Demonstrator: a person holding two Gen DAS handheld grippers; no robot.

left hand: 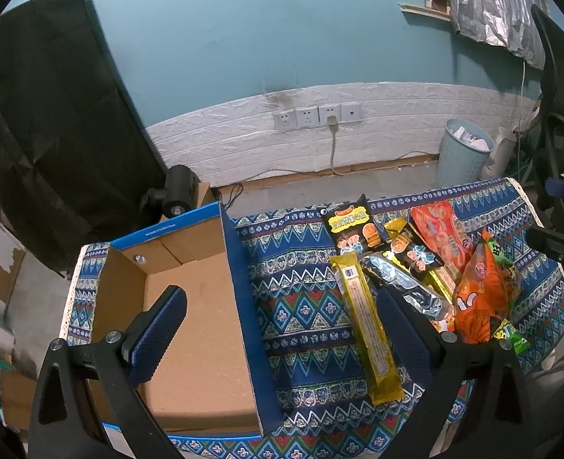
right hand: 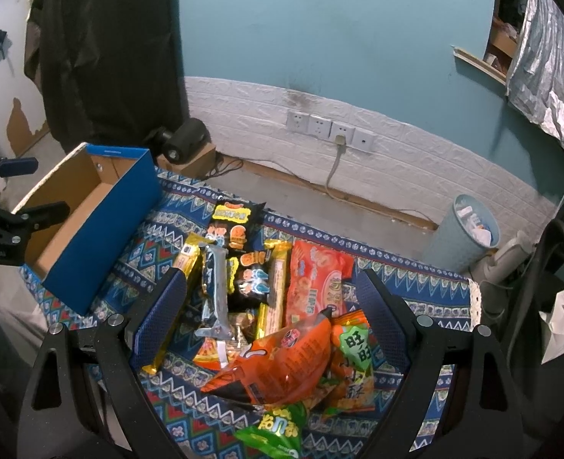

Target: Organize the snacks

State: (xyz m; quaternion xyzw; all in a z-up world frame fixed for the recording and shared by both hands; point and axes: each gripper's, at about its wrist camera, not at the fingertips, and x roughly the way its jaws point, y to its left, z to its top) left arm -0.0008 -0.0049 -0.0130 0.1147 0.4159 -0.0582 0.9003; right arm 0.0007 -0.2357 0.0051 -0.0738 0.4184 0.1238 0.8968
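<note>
Snack pile (right hand: 266,298): heaped on cloth, right of bare cardboard box (left hand: 190,325). Left gripper (left hand: 282,329), right gripper (right hand: 270,317): both wide open, holding nothing. Step: first pick pending; close on one packet

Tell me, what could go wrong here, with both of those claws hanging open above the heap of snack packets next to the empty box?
The snacks overlap. The silver packet lies across others, so the open right gripper might drag a neighbour along when it closes.

The puffy orange bag may well slip or get crushed between the fingers.

The long gold packet lies close beside the box, whose blue wall stands upright; the open left gripper could bump that wall.
</note>
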